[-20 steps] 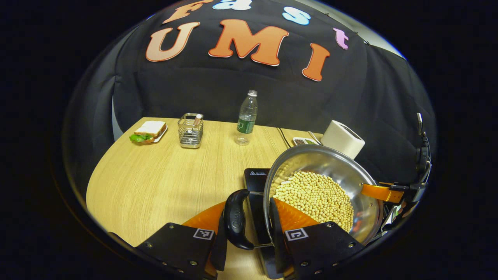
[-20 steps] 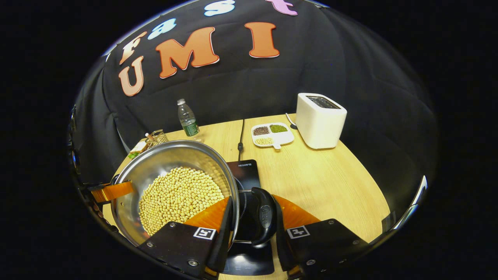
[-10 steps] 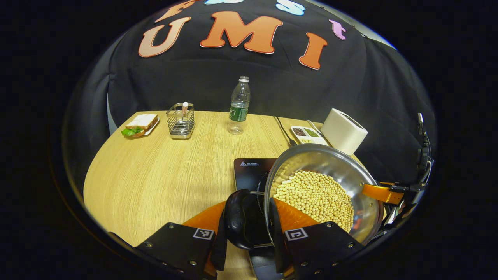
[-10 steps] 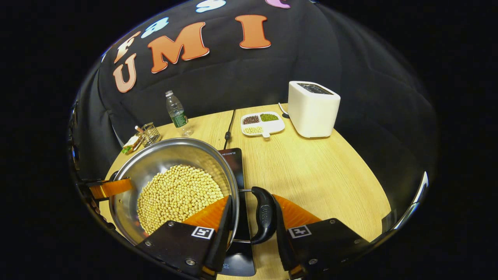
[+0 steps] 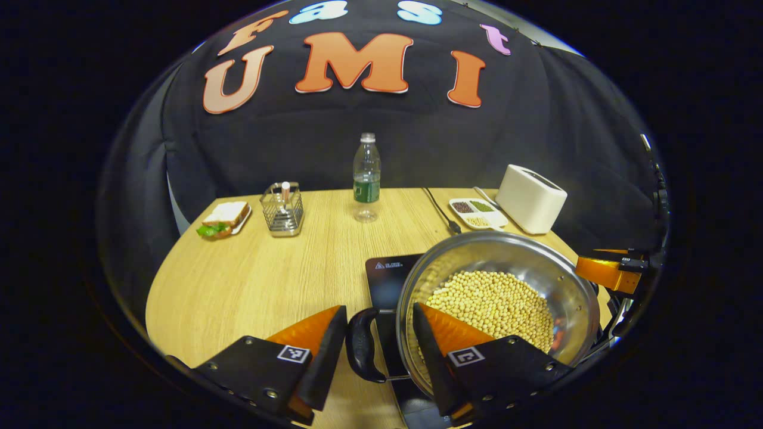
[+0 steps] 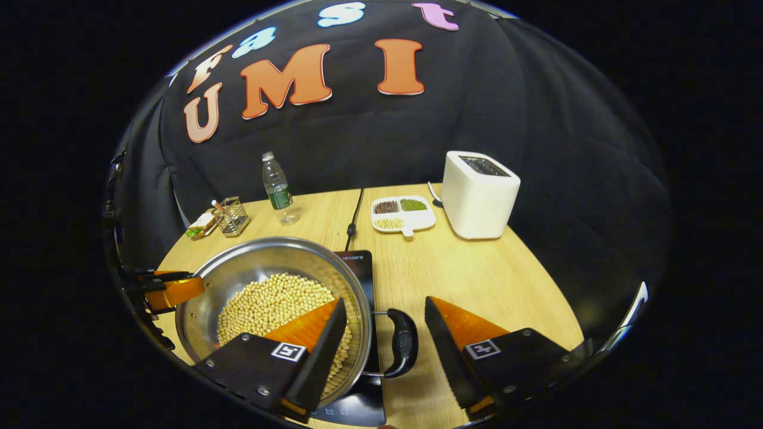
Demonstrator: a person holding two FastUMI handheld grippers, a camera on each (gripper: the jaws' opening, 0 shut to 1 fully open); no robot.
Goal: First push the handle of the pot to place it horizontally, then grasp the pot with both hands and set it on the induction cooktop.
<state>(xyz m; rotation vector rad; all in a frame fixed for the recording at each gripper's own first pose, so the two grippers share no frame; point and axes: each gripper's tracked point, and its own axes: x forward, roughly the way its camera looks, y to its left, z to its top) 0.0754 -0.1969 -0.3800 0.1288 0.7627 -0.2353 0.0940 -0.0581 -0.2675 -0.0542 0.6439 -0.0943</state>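
A steel pot [image 5: 524,256] full of pale beans sits on the black induction cooktop [image 5: 387,271] near the table's front edge. In the left gripper view, my left gripper [image 5: 378,310] is open, its fingers either side of the pot's black side handle [image 5: 359,345] without pressing it. In the right gripper view, the pot [image 6: 262,265] rests on the cooktop [image 6: 359,265], and my right gripper [image 6: 384,302] is open around the other black handle [image 6: 403,344]. Each view also shows the other gripper, the right gripper [image 5: 608,273] and the left gripper [image 6: 173,290], across the pot.
At the back of the wooden table [image 5: 256,280] stand a water bottle [image 5: 366,179], a wire caddy [image 5: 282,210], a sandwich plate [image 5: 224,218], a divided bean tray [image 6: 402,214] and a white toaster [image 6: 480,193]. A black cable [image 6: 354,211] runs back from the cooktop.
Both grippers were shut on the pot's handles; now both have opened and let go. The pot has come down level onto the cooktop.
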